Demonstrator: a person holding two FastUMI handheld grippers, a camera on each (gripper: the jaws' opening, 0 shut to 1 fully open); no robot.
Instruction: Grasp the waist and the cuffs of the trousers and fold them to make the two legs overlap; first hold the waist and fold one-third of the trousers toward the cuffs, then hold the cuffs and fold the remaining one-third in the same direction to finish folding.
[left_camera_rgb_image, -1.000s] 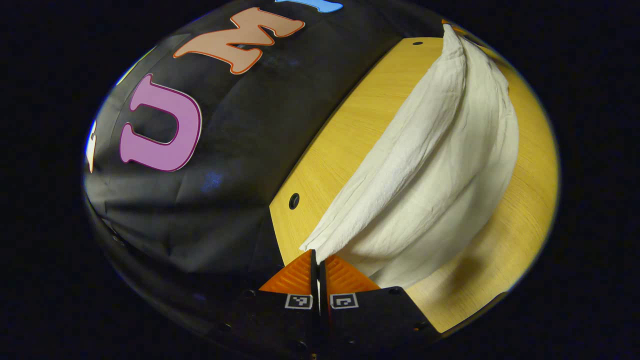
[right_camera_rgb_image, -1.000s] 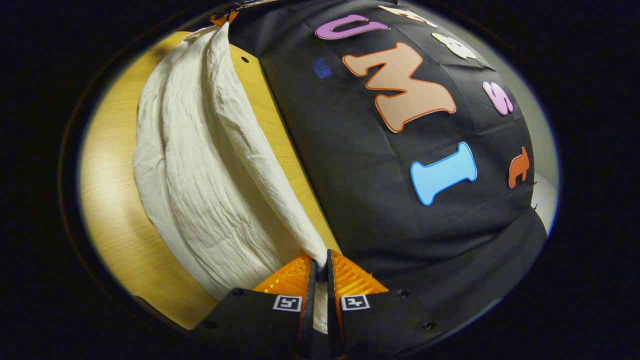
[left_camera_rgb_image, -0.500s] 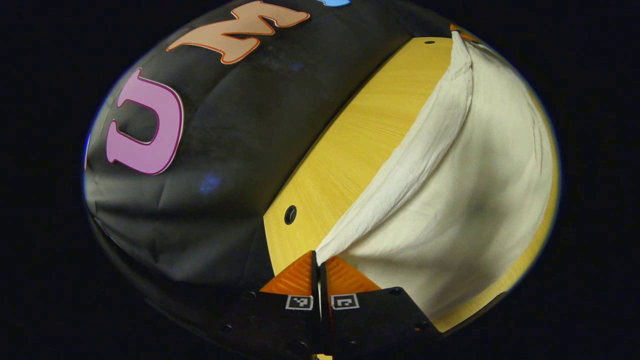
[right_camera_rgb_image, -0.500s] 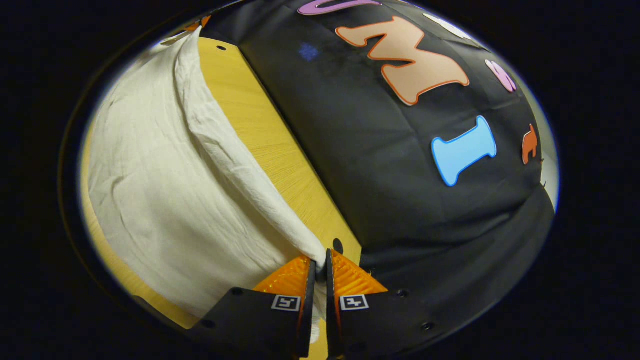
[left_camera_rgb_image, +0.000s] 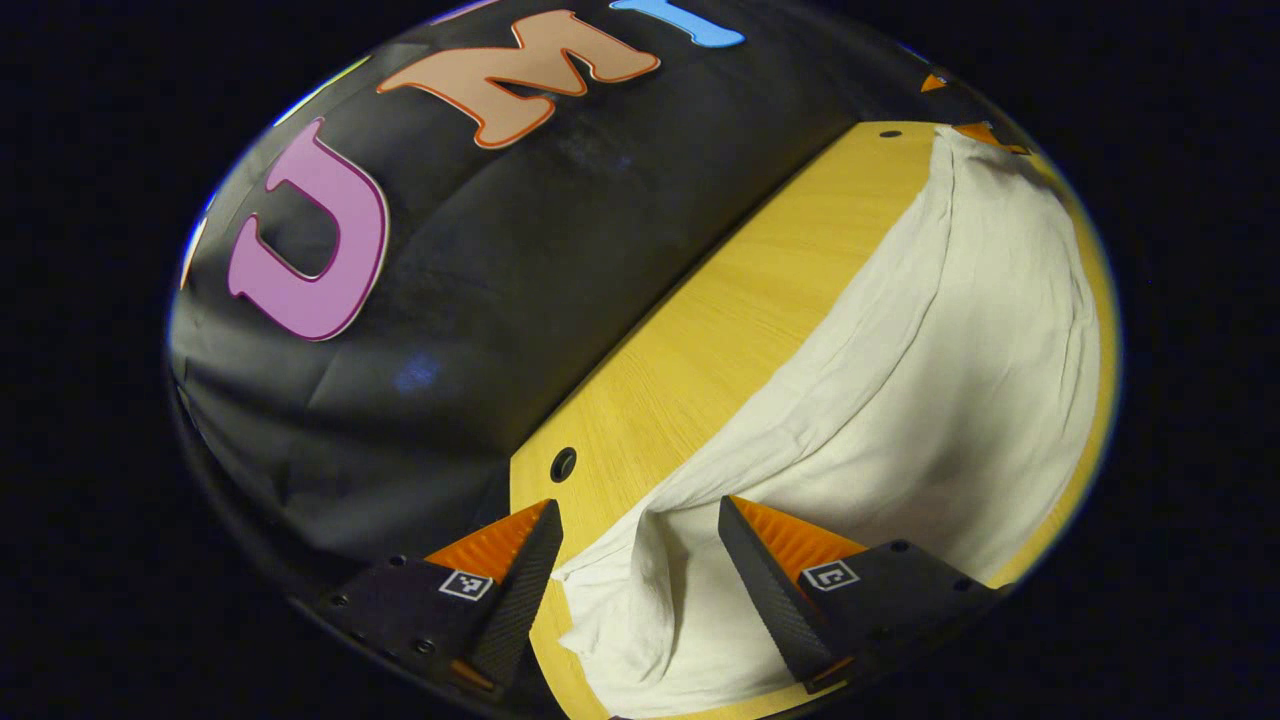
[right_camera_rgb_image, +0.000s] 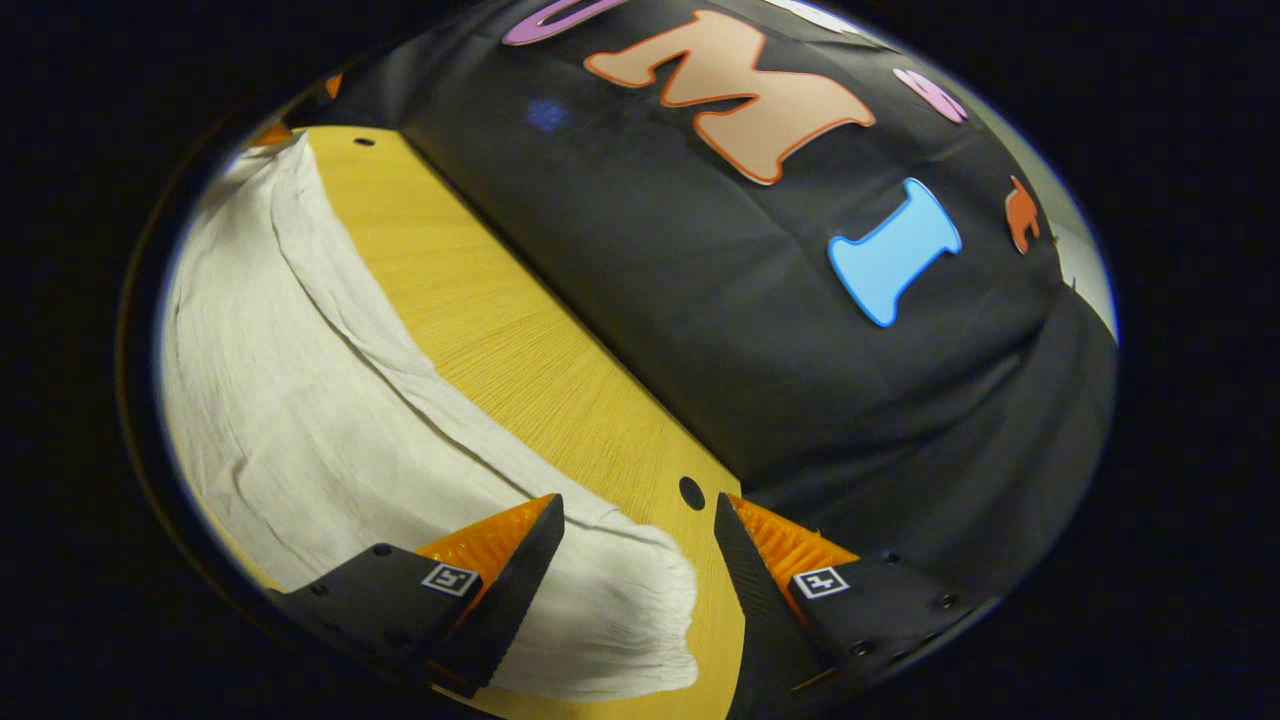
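Observation:
The white trousers (left_camera_rgb_image: 930, 400) lie flat along the yellow wooden table (left_camera_rgb_image: 720, 330), one long edge running beside the bare wood. In the left gripper view my left gripper (left_camera_rgb_image: 640, 545) stands open, and a crumpled end of the cloth lies loose between its fingers. The right gripper view has the trousers (right_camera_rgb_image: 290, 400) stretching away to the left. There my right gripper (right_camera_rgb_image: 640, 540) is open too, with the other end of the cloth resting on the table between its fingers. Far off, the other gripper's fingers (left_camera_rgb_image: 985, 132) peek over the cloth's far end.
The black cloth wall (left_camera_rgb_image: 480, 300) hangs right behind the table's back edge. Small round holes mark the tabletop, one hole (left_camera_rgb_image: 563, 464) near my left fingers and another hole (right_camera_rgb_image: 691, 492) near my right fingers. A strip of bare wood (right_camera_rgb_image: 500, 330) runs between trousers and wall.
Both grippers were shut on the ends of the lifted trousers. They lowered the cloth onto the table and have opened, so the fabric now lies flat and free.

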